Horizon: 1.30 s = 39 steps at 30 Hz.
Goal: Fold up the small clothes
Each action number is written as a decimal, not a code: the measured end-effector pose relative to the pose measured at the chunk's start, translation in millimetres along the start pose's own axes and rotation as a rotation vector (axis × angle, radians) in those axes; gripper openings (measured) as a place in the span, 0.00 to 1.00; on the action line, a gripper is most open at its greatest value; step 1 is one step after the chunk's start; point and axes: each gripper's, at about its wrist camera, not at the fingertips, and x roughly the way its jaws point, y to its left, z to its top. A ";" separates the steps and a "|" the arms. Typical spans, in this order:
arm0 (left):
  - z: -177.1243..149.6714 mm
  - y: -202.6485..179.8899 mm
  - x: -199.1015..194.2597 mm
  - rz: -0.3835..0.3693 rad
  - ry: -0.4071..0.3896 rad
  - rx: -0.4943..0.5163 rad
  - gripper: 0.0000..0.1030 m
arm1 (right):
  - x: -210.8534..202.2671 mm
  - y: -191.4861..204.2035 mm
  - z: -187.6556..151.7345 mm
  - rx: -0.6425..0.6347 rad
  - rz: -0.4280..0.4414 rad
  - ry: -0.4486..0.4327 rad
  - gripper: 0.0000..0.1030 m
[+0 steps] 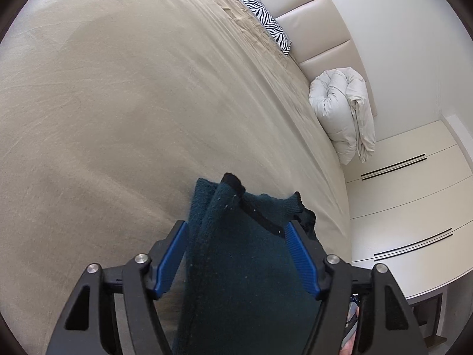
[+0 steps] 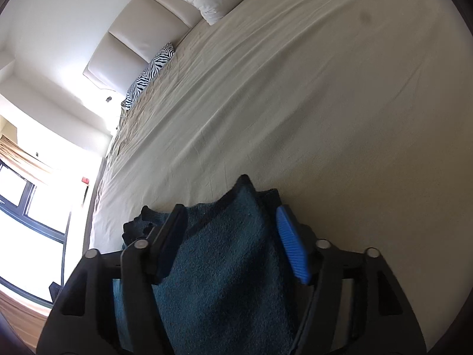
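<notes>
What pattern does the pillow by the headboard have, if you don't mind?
The pillow is black-and-white zebra striped, clearest in the left wrist view.

A wide bed point(image 1: 124, 112) with a beige, lightly creased sheet fills most of both views. At its head stands a padded cream headboard point(image 1: 313, 14), with a zebra-print pillow point(image 1: 266, 17) and a folded pale duvet point(image 1: 343, 112) lying against it. White walls point(image 1: 399, 29) rise behind. Cream wardrobe doors point(image 1: 408, 195) with dark bar handles stand beside the bed. On the opposite side, a dark-framed window point(image 2: 32, 207) floods in bright daylight under a tan curtain point(image 2: 20, 153).
</notes>
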 end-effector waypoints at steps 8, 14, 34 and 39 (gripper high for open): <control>-41.3 -2.1 -36.4 0.034 -0.028 0.105 0.67 | -37.2 -8.8 -25.8 -0.043 -0.011 -0.002 0.64; -83.4 -3.0 -40.2 0.096 0.011 0.200 0.61 | -59.4 -7.1 -61.0 -0.155 -0.079 0.030 0.55; -125.2 -4.7 -45.7 0.259 -0.025 0.340 0.29 | -89.7 -4.7 -135.5 -0.374 -0.237 0.062 0.27; -128.6 -5.9 -48.2 0.287 -0.046 0.348 0.29 | -97.3 -7.5 -131.8 -0.350 -0.239 0.050 0.22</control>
